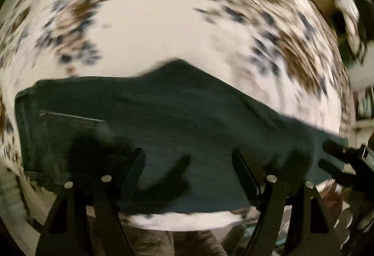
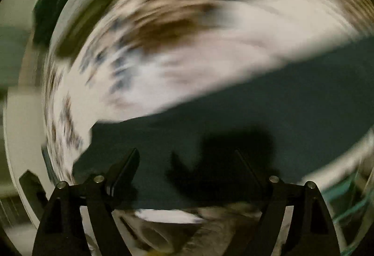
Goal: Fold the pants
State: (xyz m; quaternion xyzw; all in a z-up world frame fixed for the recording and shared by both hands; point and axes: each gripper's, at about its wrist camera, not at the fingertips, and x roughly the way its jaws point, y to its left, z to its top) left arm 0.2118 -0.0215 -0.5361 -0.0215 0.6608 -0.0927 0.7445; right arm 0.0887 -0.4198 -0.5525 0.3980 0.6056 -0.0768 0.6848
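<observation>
Left wrist: pants point(image 1: 177, 115) beyond parted fingers point(image 1: 135, 162).

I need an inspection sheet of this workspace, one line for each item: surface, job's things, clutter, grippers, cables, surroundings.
Surface: pale cloth with brown and blue-grey blotches, strongly motion-blurred.
Job's things: dark green pants lie spread across the cloth; a pocket edge shows at the left of the left wrist view; fold state unclear.
Clutter: nothing seen on the cloth apart from the pants.
Grippers: left gripper open above the pants, holding nothing; right gripper open above the pants, holding nothing; it also shows at the right edge of the left view.
Cables: nothing seen.
Surroundings: too blurred to identify.
</observation>
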